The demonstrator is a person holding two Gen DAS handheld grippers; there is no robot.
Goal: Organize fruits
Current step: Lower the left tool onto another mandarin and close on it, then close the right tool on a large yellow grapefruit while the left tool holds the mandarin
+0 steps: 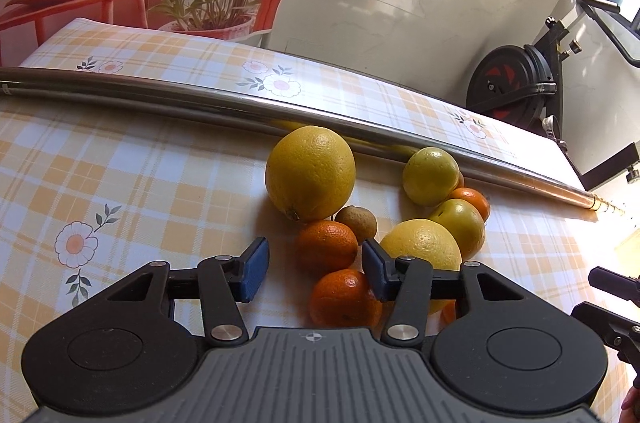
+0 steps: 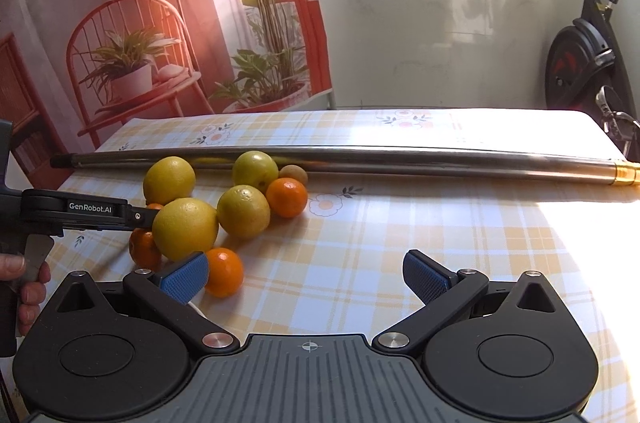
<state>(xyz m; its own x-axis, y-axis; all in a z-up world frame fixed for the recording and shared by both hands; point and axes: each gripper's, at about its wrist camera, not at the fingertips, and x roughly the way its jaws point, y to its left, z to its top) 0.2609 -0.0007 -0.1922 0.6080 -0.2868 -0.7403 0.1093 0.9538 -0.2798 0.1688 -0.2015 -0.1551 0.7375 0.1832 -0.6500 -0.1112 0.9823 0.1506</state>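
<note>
A cluster of citrus lies on the checked tablecloth (image 1: 120,175). In the left wrist view it holds a large yellow fruit (image 1: 310,173), a second yellow fruit (image 1: 420,243), two yellow-green ones (image 1: 430,175), a small brown fruit (image 1: 356,221) and tangerines (image 1: 326,245). My left gripper (image 1: 314,273) is open, with a tangerine (image 1: 344,297) low between its blue pads, near the right one. My right gripper (image 2: 306,277) is open and holds nothing; a tangerine (image 2: 224,271) sits just beside its left pad (image 2: 186,275). The cluster's big yellow fruit (image 2: 185,228) hides the left gripper's tip.
A long steel pipe (image 1: 240,103) lies across the table behind the fruit and touches the rear ones. An exercise bike (image 2: 580,63) stands past the table's far right corner. A hand (image 2: 28,287) holds the left gripper's handle. Bare cloth (image 2: 440,215) spreads right of the cluster.
</note>
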